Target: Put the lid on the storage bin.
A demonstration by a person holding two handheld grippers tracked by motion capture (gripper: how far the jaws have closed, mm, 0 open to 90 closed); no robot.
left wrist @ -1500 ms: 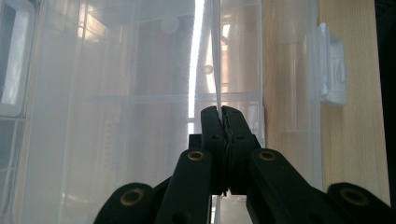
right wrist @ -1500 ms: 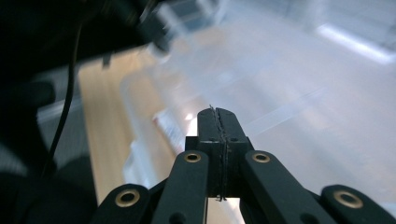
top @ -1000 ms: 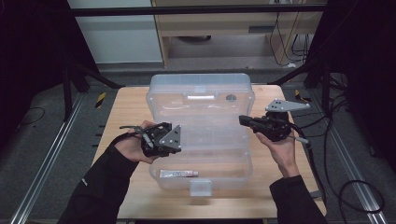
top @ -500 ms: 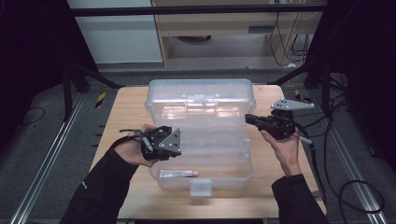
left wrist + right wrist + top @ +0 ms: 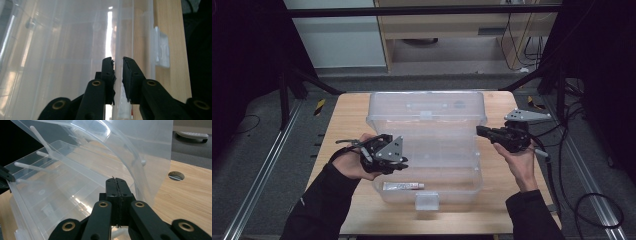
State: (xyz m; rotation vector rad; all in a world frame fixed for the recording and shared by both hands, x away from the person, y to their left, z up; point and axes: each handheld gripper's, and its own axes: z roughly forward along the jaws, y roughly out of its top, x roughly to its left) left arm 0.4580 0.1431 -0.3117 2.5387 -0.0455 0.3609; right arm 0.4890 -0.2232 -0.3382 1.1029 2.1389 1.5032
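A clear plastic box (image 5: 432,165) sits in the middle of the wooden counter (image 5: 347,125), its lid (image 5: 427,107) raised and standing up at the far side. A white latch (image 5: 426,201) hangs on the box's near wall. Inside, close to the near wall and toward the left, lies a small tube (image 5: 403,186), flat on the bottom.

The left claw (image 5: 399,161) is at the box's left wall, held in the person's left hand (image 5: 354,162), with a grey three-cornered plate on top. In the left gripper view its jaws are slightly spread, a narrow gap between them, with nothing pinched; beyond them run the box's clear walls (image 5: 62,50), and the white latch (image 5: 162,50) shows against the wood at the right.

The right claw (image 5: 479,130) is at the right edge of the box, near the lid's lower corner, held in the right hand (image 5: 521,160). In the right gripper view its jaws are pressed together, tips touching, and the curved clear lid (image 5: 140,147) rises just beyond them; whether a thin edge of plastic is caught between them cannot be told. A round hole (image 5: 176,175) is in the counter to the right.
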